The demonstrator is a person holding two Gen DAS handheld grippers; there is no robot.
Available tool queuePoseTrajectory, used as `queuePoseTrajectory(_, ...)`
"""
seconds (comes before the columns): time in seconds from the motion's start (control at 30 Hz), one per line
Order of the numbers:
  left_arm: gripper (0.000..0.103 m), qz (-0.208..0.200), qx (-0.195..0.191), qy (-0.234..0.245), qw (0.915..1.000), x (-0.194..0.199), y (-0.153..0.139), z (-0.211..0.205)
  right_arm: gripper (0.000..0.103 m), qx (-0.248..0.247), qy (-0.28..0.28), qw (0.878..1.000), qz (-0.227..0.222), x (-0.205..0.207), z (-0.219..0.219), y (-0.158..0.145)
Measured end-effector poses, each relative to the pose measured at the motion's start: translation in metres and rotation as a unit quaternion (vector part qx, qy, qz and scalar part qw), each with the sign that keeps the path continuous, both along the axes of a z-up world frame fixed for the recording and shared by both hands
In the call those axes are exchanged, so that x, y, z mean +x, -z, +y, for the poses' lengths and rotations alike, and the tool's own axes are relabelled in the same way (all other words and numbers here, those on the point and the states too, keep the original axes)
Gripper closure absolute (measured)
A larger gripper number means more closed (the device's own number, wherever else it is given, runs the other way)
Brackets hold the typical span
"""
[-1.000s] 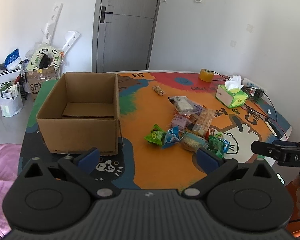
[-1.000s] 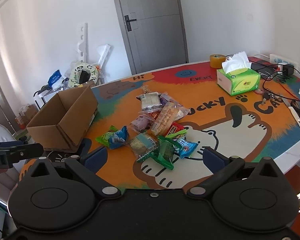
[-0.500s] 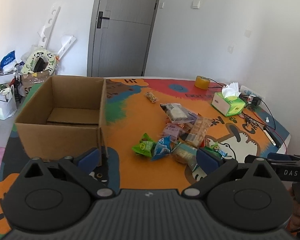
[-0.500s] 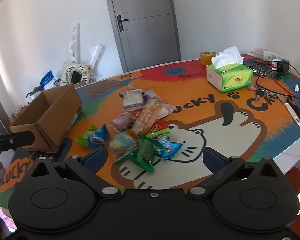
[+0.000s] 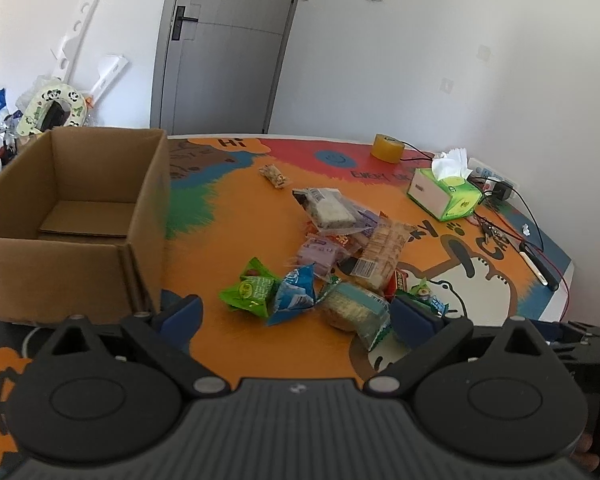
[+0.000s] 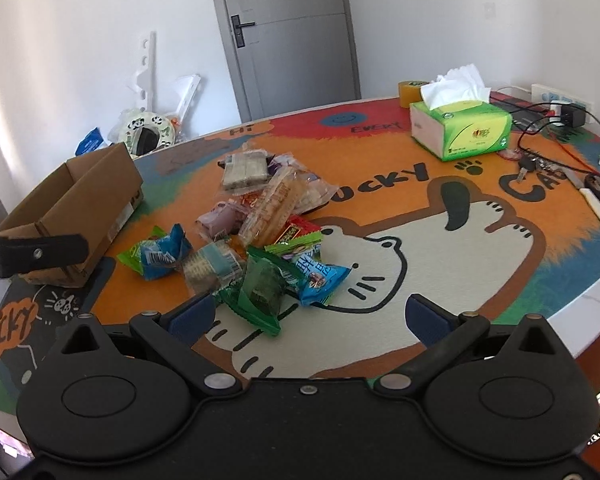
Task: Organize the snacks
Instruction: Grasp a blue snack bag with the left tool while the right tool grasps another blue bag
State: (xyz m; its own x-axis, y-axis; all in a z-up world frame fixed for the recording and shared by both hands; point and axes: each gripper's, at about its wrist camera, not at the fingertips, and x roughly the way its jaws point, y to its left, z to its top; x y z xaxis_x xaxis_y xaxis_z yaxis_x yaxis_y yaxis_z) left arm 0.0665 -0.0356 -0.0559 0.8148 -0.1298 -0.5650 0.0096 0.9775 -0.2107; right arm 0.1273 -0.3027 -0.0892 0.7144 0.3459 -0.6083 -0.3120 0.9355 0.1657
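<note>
Cardboard forms the open box (image 5: 72,216) at the left of the counter (image 5: 228,336), its flaps up and its inside bare apart from a loose cardboard sheet on the bottom. Just right of it, near the middle of the orange printed mat, the snacks (image 6: 260,224) lie in a loose heap: a green packet (image 5: 250,290) and a blue packet (image 5: 296,300) nearest the box, a pale cracker pack (image 5: 382,254) and a purple one (image 5: 320,252) behind them, a clear-wrapped bar (image 5: 328,208) at the far end, and one small snack (image 5: 275,176) lying apart towards the door. In the right wrist view a dark green packet (image 6: 260,292) and a second blue packet (image 6: 320,276) sit at the near edge of the heap. The left gripper (image 5: 296,316) hovers low over the near edge of the counter, fingers spread wide and holding nothing, with the heap seen between them. The right gripper (image 6: 308,316) hangs likewise, fingers wide and empty, the dark green packet just beyond its left fingertip. A green tissue box (image 6: 460,128) and a roll of tape (image 5: 387,148) stand at the far right, well apart from the snacks, beside cables and keys.
</note>
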Motion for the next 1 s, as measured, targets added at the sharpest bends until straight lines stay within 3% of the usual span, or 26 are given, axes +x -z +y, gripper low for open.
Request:
queuePoseTrajectory(0.2,0.011,0.004,0.003,0.008,1.0000,0.012,0.010,-0.005,0.003,0.036,-0.006,0.999,0.012,0.011,-0.003,0.010)
queuePoseTrajectory(0.3,0.019,0.008,0.002,0.008,0.9999,0.021,0.016,-0.006,0.014,0.043,-0.010,0.999,0.007,0.016,-0.001,0.012)
queuePoseTrajectory(0.37,0.032,0.010,0.002,0.007,0.9999,0.026,0.019,-0.007,0.025,0.048,-0.012,0.999,0.007,0.021,0.000,0.014)
queuePoseTrajectory(0.57,0.047,0.022,0.003,0.004,0.9998,0.044,0.029,-0.009,0.040,0.055,-0.012,0.998,0.007,0.037,-0.001,0.017)
queuePoseTrajectory(0.8,0.051,0.027,0.015,-0.011,0.9995,0.064,0.038,-0.013,0.043,0.068,0.003,0.998,0.000,0.055,-0.006,0.020)
queuePoseTrajectory(1.0,0.051,0.016,0.042,-0.011,0.9989,0.070,0.043,-0.022,0.046,0.061,0.003,0.998,0.020,0.068,0.002,0.036)
